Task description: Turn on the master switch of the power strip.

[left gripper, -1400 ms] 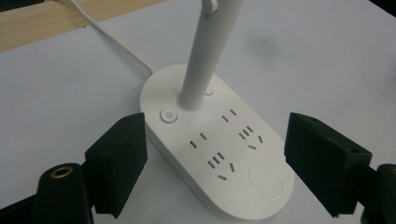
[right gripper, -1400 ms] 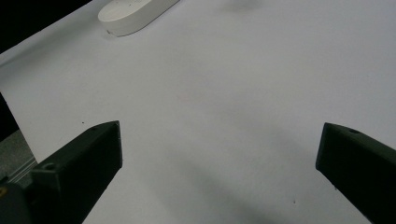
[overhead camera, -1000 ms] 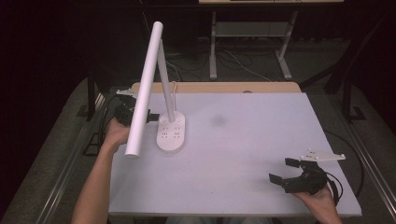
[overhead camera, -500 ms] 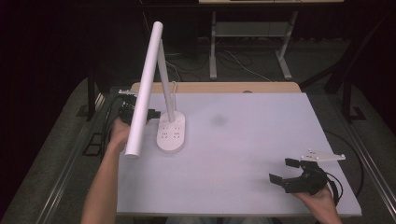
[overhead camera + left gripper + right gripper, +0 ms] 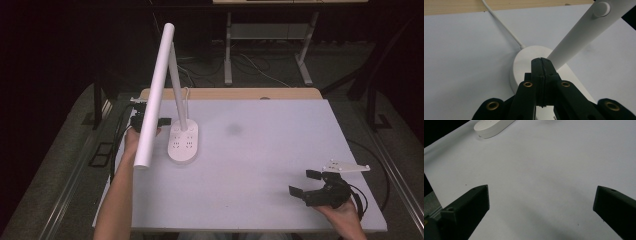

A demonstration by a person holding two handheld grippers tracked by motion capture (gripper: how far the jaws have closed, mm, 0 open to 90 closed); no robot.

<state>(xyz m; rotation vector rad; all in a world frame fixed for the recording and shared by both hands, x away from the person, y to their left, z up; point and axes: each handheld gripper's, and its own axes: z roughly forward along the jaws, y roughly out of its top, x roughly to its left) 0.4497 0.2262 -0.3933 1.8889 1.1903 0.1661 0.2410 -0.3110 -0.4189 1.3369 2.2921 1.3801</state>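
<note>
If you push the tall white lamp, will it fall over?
Maybe. The lamp has a long head reaching past its small oval base, so it probably tips toward that side. Its thin stem looks stiff. The smooth base may slide on the table.

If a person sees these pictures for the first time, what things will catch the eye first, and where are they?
The tall white desk lamp stands on the left part of the white table, its long head slanting toward the near edge. The left hand-held gripper, jaws shut, sits just left of the lamp's oval base. The right hand-held gripper rests open near the front right corner.
</note>
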